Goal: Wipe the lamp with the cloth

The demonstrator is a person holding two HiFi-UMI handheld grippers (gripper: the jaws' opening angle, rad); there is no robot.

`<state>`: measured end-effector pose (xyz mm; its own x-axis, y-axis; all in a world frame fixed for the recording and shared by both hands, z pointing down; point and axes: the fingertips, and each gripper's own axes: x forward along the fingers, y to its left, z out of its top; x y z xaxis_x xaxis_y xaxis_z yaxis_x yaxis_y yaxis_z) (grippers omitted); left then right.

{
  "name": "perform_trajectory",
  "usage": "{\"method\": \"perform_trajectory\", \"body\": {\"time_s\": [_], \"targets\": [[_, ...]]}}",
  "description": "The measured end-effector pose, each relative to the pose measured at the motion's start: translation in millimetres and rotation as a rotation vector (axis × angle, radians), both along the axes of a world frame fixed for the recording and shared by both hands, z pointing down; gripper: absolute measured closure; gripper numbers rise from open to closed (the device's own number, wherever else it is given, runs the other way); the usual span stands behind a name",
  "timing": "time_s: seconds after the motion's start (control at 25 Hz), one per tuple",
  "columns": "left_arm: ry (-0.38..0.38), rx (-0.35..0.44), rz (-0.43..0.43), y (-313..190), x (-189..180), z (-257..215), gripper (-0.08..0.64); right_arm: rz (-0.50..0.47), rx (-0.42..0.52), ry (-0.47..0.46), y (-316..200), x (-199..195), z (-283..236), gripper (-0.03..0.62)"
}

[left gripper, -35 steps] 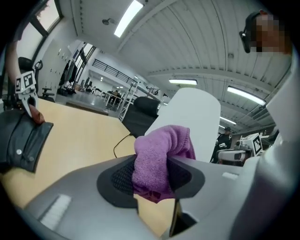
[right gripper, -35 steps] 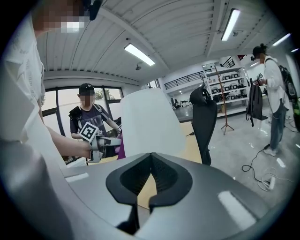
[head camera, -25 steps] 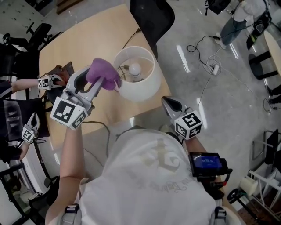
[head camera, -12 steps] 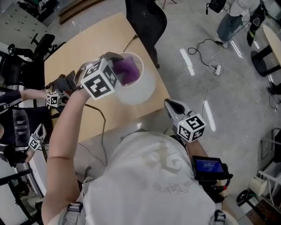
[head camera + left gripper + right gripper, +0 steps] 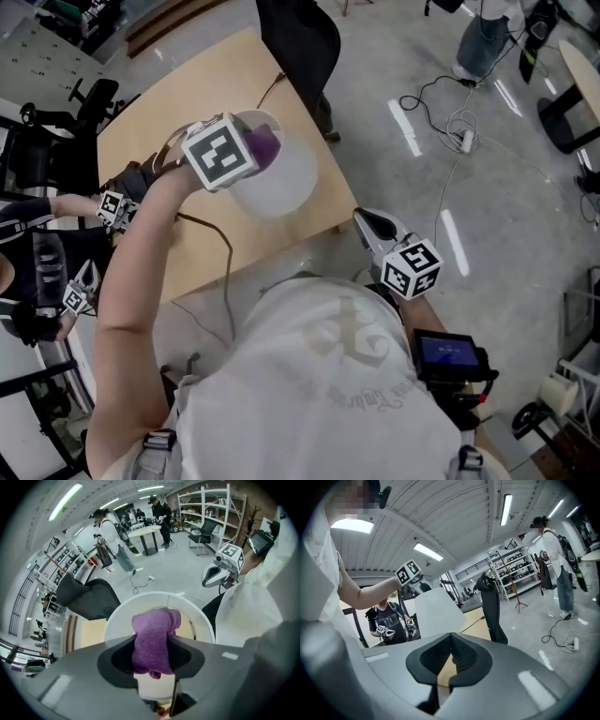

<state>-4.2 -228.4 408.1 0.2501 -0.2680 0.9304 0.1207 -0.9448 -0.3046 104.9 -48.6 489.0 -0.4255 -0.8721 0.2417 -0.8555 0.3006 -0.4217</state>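
Wooden tabletop (image 5: 178,89) fills the head view's upper left, and the white lamp (image 5: 286,183) stands toward its 5 o'clock corner. Your left gripper (image 5: 255,150) points steeply down over the shade's open top. Its jaws pinch the purple cloth (image 5: 154,630) with a wad left proud of the tips, probably so fabric rather than plastic meets the shade. Your right gripper (image 5: 373,225) waits at 4 o'clock of the lamp, clear of it, pads pressed together on nothing. Only the left gripper view shows the cloth across the shade's opening, though contact is unclear. Only the right gripper view shows the shade's outer wall.
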Motion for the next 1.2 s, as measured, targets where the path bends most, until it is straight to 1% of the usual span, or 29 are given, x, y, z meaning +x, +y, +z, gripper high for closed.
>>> {"method": "perform_trajectory", "body": {"time_s": [0.08,0.16,0.2,0.28,0.44,0.64,0.72,0.8,0.92,1.0,1.12,1.2], "targets": [[-0.046,0.018,-0.044,-2,-11,-3,0.4,-0.009,0.003,-0.005,3,4,-1,0.58],[-0.06,0.034,-0.096,-1,-20,-5,0.399,-0.023,0.004,-0.01,5,6,-2,0.58],[-0.046,0.049,-0.119,-1,-24,-7,0.399,-0.031,0.005,-0.012,6,5,-2,0.58],[0.019,0.09,-0.159,-3,-26,-16,0.399,-0.046,0.006,-0.013,9,3,0,0.58],[0.227,0.183,-0.268,-3,-16,-52,0.399,-0.074,0.0,-0.022,18,17,-1,0.58],[0.495,0.299,-0.427,16,-22,-104,0.399,-0.126,-0.002,-0.02,24,28,3,0.58],[0.596,0.332,-0.484,30,-16,-117,0.399,-0.153,-0.008,-0.025,28,39,7,0.58],[0.706,0.346,-0.541,44,-17,-127,0.399,-0.189,-0.019,-0.029,31,42,11,0.58],[0.895,0.319,-0.594,67,-24,-142,0.399,-0.241,-0.023,-0.017,27,35,10,0.58],[1.003,0.271,-0.585,84,-25,-146,0.399,-0.255,-0.012,-0.007,23,30,5,0.58],[1.123,0.179,-0.574,116,-28,-142,0.399,-0.255,0.012,-0.006,21,26,-8,0.58],[1.178,0.131,-0.593,133,-34,-136,0.399,-0.25,0.03,-0.016,20,25,-18,0.579]]}}
